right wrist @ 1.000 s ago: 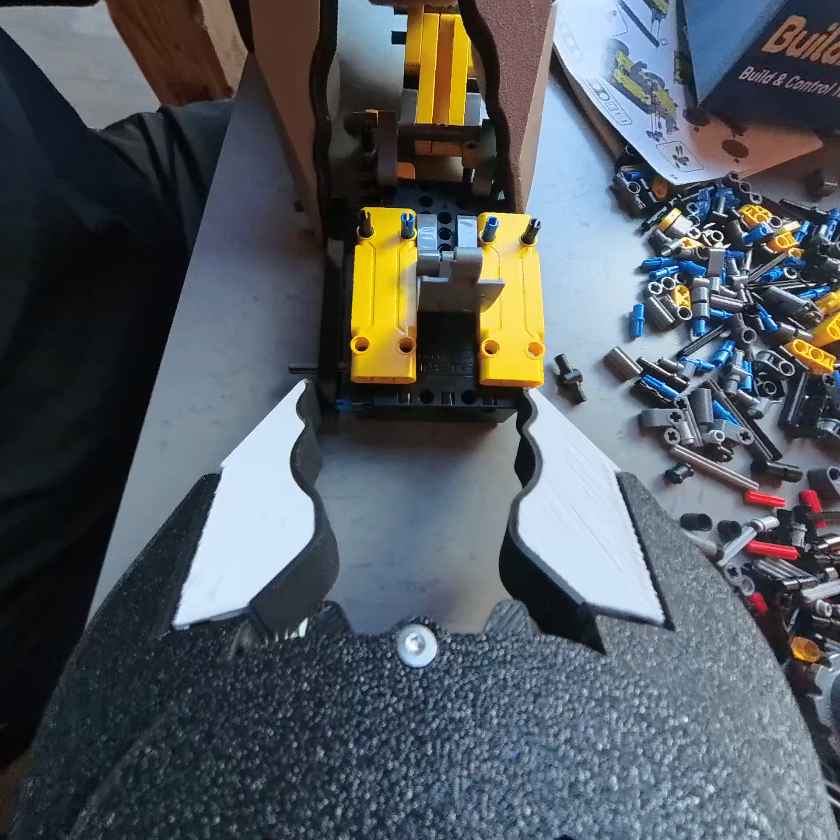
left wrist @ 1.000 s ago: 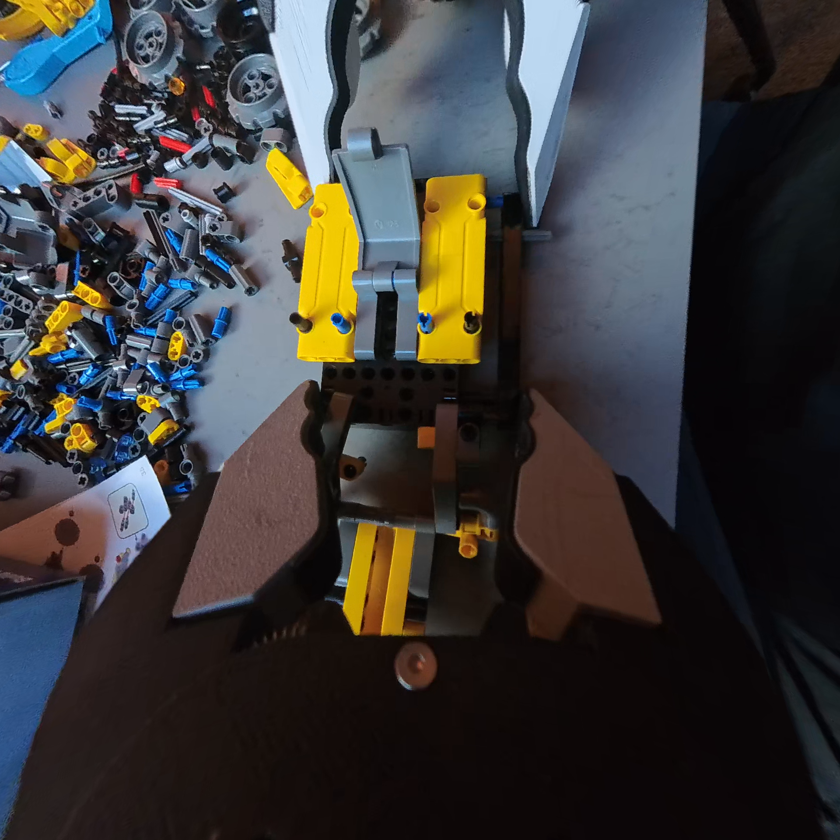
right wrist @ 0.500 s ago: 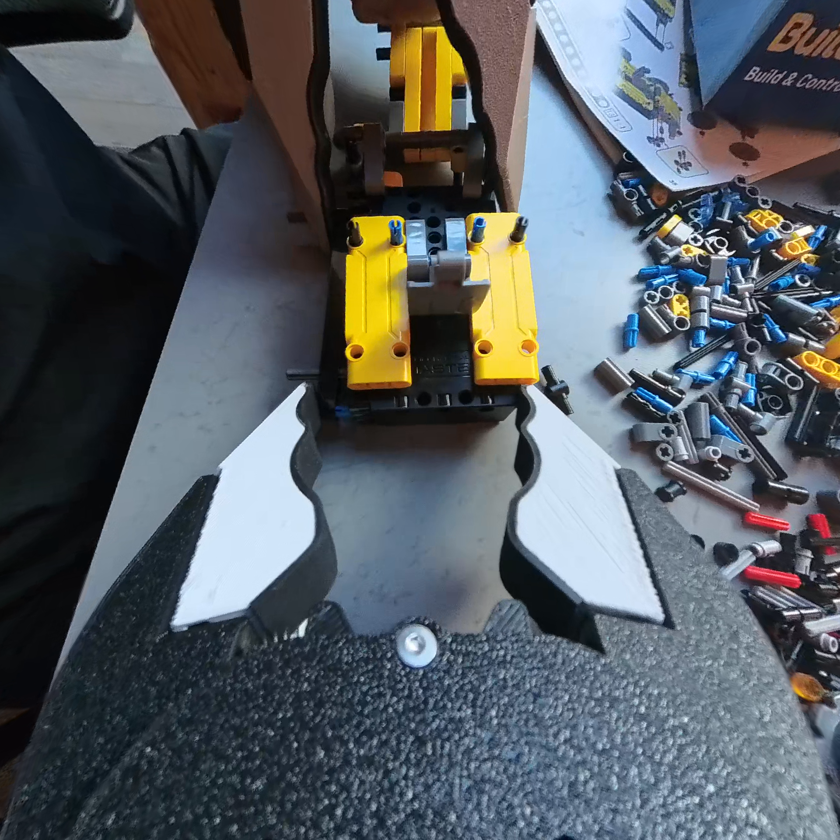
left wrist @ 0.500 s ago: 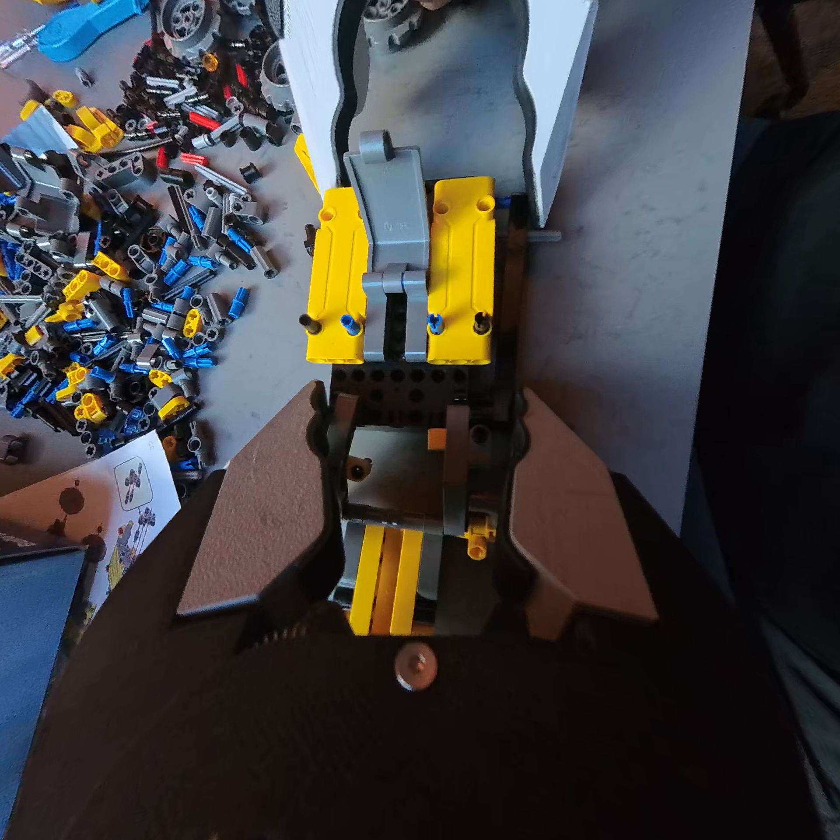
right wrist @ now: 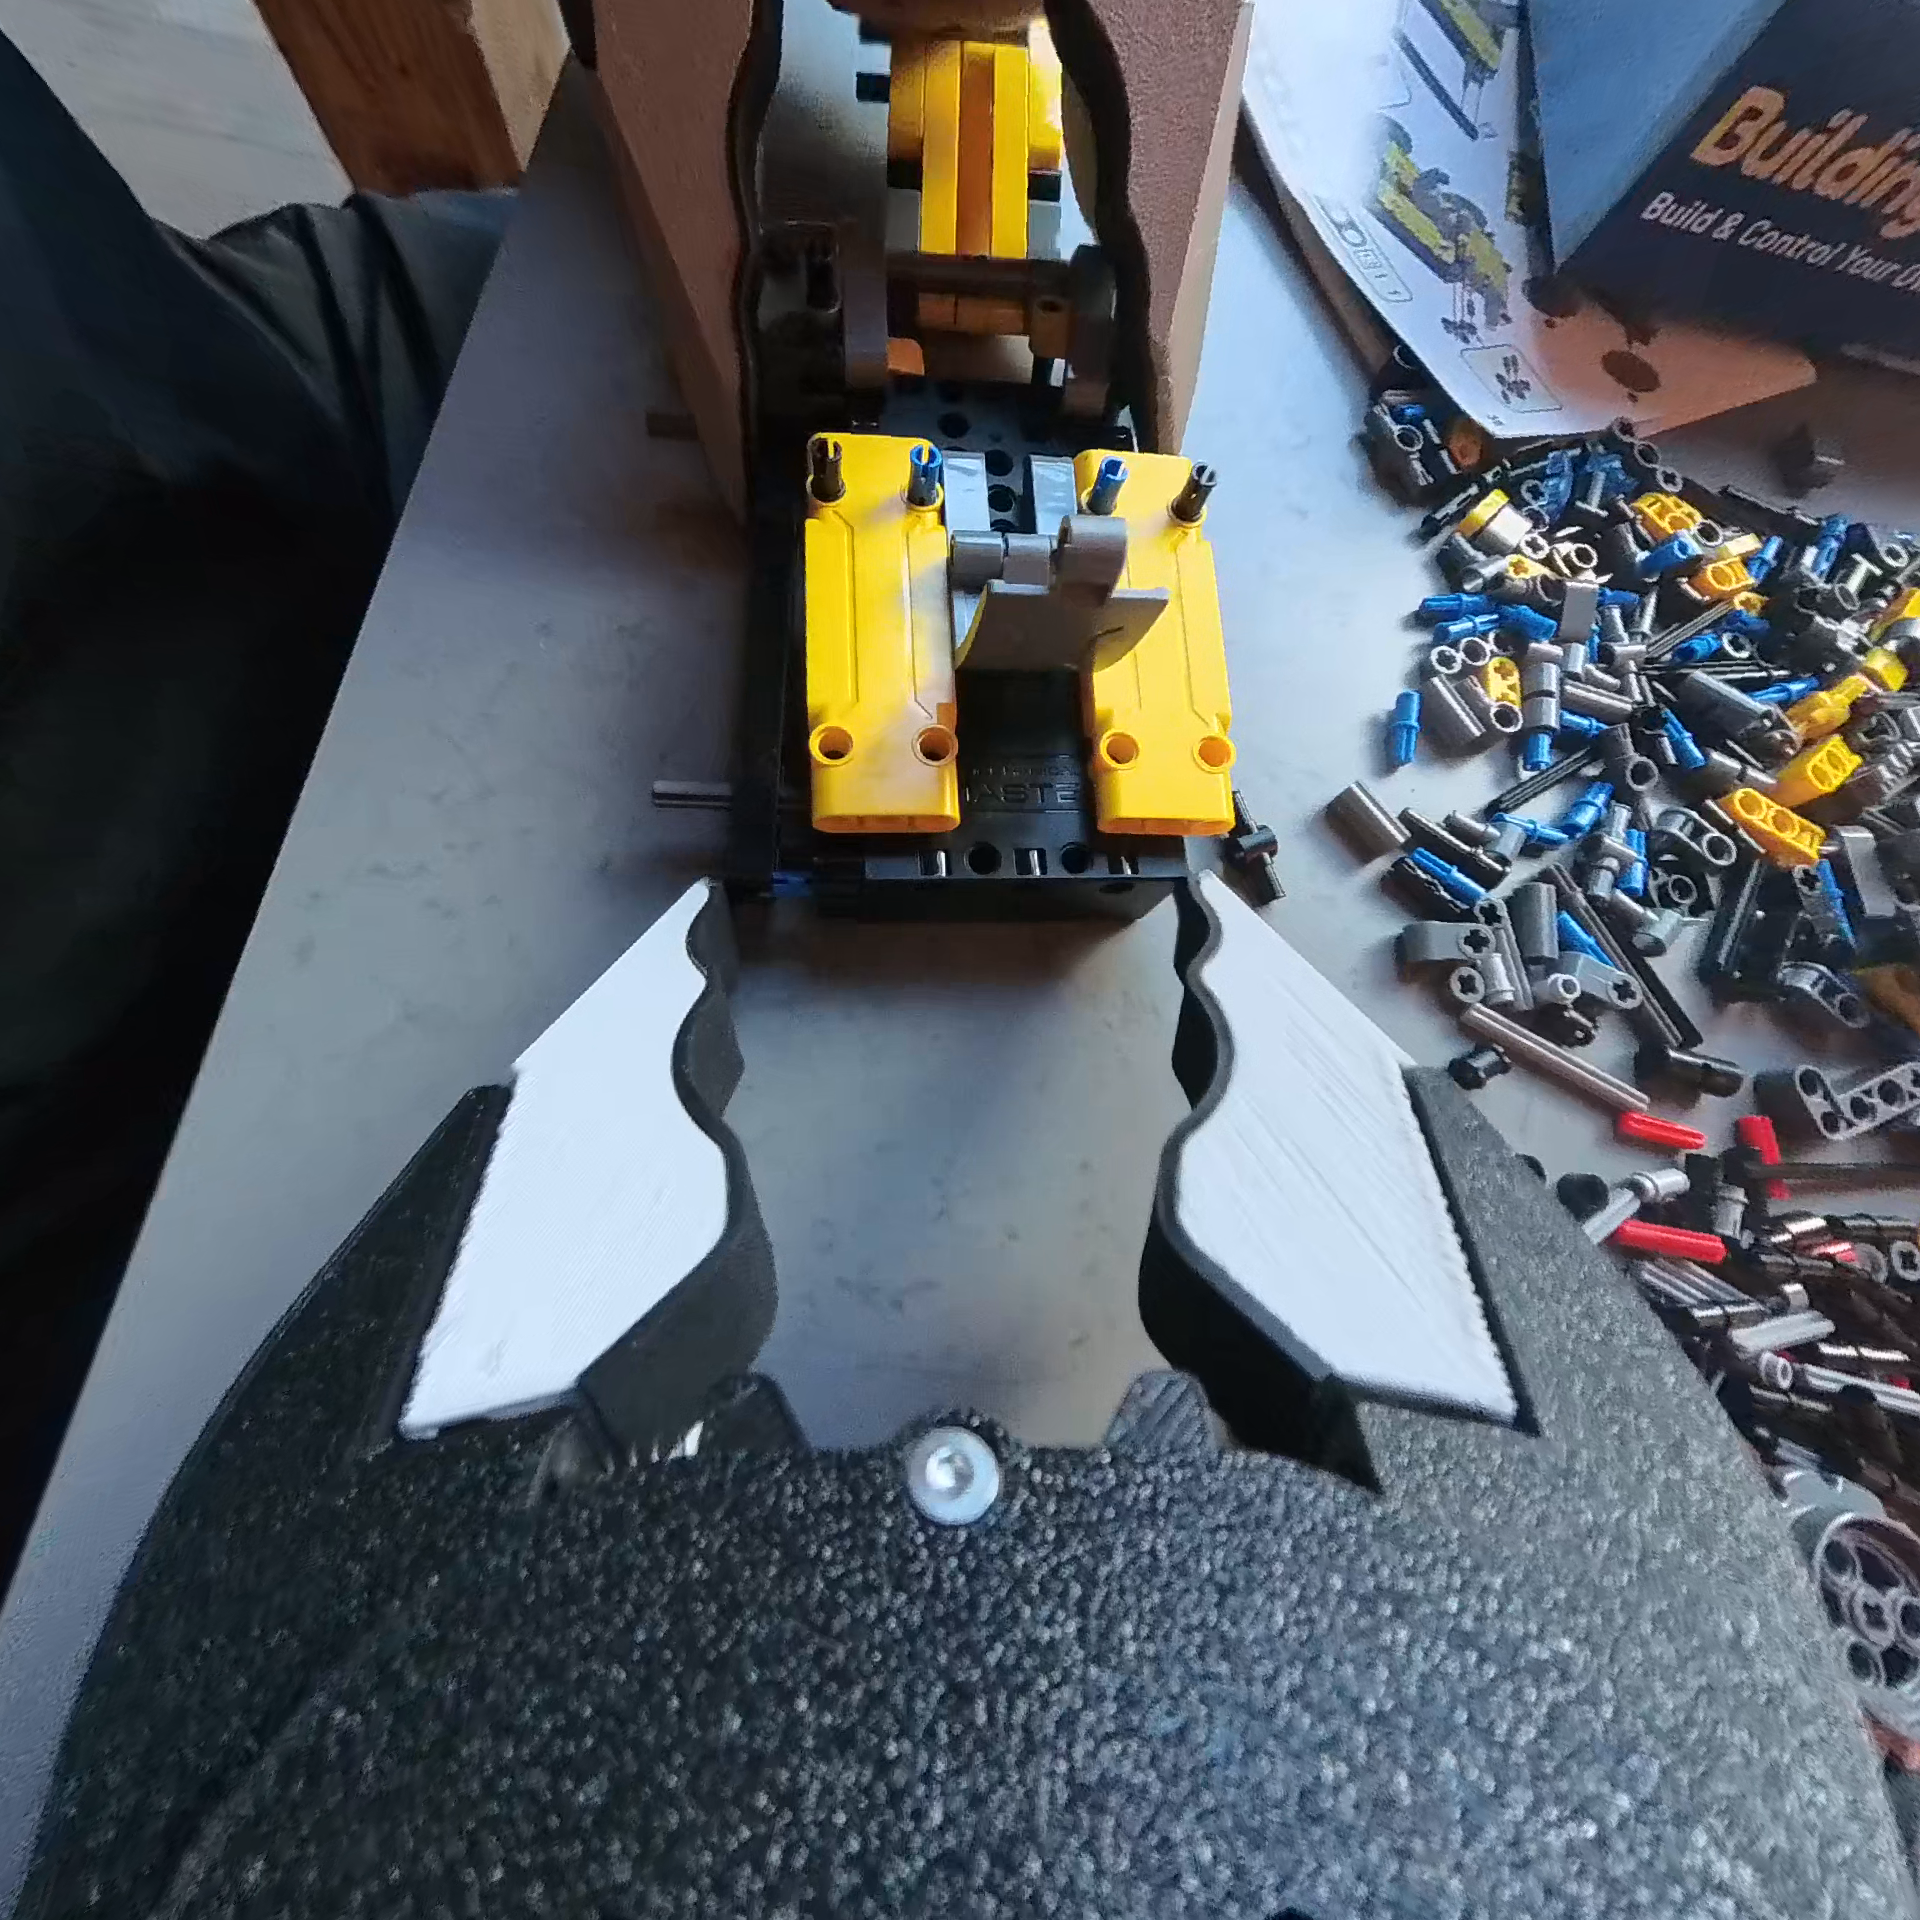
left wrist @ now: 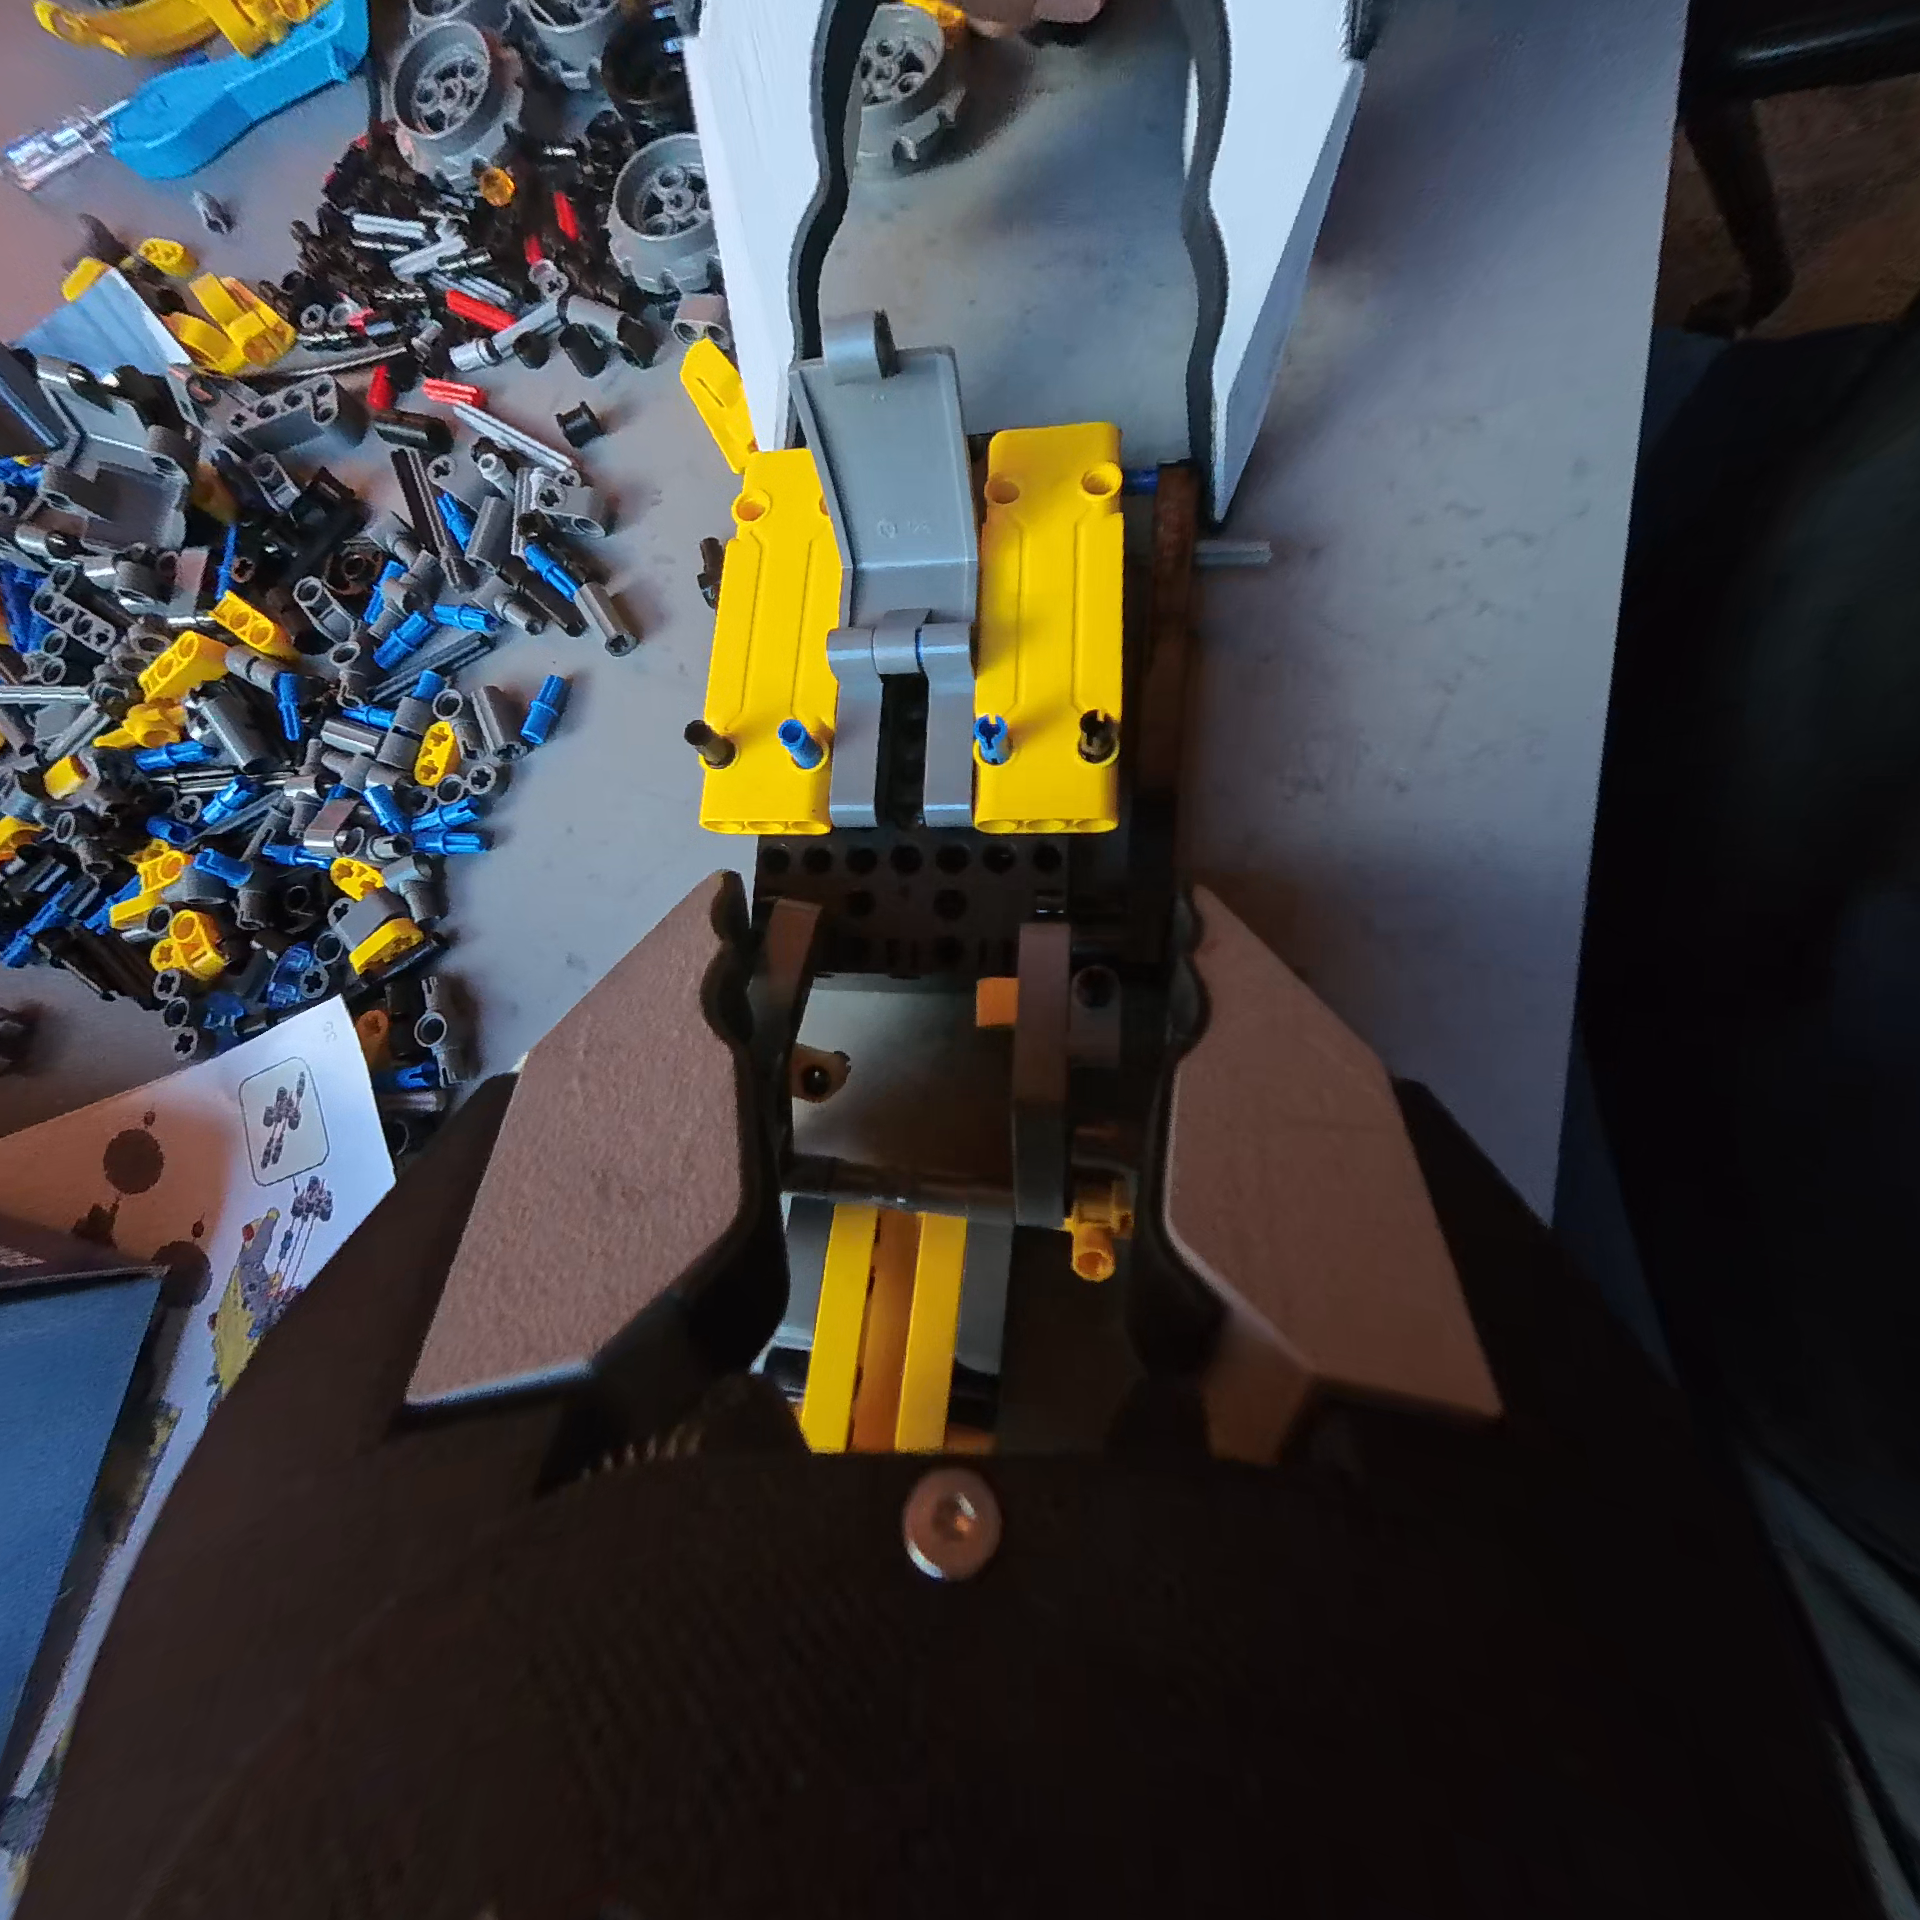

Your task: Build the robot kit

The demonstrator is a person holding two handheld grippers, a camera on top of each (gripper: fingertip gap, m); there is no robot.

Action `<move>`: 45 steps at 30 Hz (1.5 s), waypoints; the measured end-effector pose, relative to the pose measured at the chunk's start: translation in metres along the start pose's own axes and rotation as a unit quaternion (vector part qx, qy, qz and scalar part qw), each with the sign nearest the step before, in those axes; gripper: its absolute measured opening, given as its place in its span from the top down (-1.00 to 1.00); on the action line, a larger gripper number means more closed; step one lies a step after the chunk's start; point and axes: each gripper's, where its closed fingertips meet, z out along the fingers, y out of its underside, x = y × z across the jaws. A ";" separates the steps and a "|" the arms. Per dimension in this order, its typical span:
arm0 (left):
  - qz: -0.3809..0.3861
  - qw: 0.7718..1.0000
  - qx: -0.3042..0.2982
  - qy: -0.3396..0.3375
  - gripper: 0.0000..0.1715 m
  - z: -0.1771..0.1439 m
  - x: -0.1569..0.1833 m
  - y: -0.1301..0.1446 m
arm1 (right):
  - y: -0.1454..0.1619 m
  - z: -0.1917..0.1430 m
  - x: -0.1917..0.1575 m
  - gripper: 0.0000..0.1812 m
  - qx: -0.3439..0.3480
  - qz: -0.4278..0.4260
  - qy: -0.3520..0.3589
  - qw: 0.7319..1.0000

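Brown fingers (left wrist: 613, 1143) of the left gripper (left wrist: 956, 914) are clamped on the black-and-yellow plastic brick model (left wrist: 914, 644). White fingers (right wrist: 1320, 1174) of the right gripper (right wrist: 951, 899) are spread, tips flanking the model's end.

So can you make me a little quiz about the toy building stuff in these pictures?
1. True or false: the right gripper has its white fingers pressed shut together.
2. What colour is the tilted flap between the two yellow panels on the model? A red, B grey, C green.
3. Fill in: in the right wrist view, the pile of loose pieces lies on the table to the ____ of the model.
Key: 1 false, they stand wide apart. 2 B. 3 right.
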 end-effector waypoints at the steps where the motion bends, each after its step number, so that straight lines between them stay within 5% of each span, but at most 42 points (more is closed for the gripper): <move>1: -0.004 1.000 0.003 0.001 0.08 0.000 0.000 -0.001 | 0.000 0.000 0.000 0.07 0.000 -0.002 -0.005 1.000; 11: -0.007 1.000 -0.008 -0.011 0.09 0.000 0.000 0.001 | -0.001 0.003 0.006 0.10 -0.002 0.013 -0.047 0.999; 20: -0.013 1.000 -0.008 -0.013 0.09 -0.001 -0.001 0.003 | 0.003 0.007 0.006 0.12 -0.080 -0.006 -0.075 0.994; 32: -0.017 0.999 -0.052 0.000 0.05 -0.009 -0.004 0.015 | -0.008 0.013 0.001 0.16 -0.015 0.061 -0.008 0.998; 40: -0.104 0.992 0.050 0.045 0.09 -0.033 -0.006 -0.010 | -0.022 -0.022 0.021 0.15 0.089 0.118 0.063 0.987; 45: -0.125 0.990 0.066 0.005 0.07 -0.066 -0.028 -0.007 | -0.019 -0.032 0.020 0.19 0.107 0.125 0.095 0.982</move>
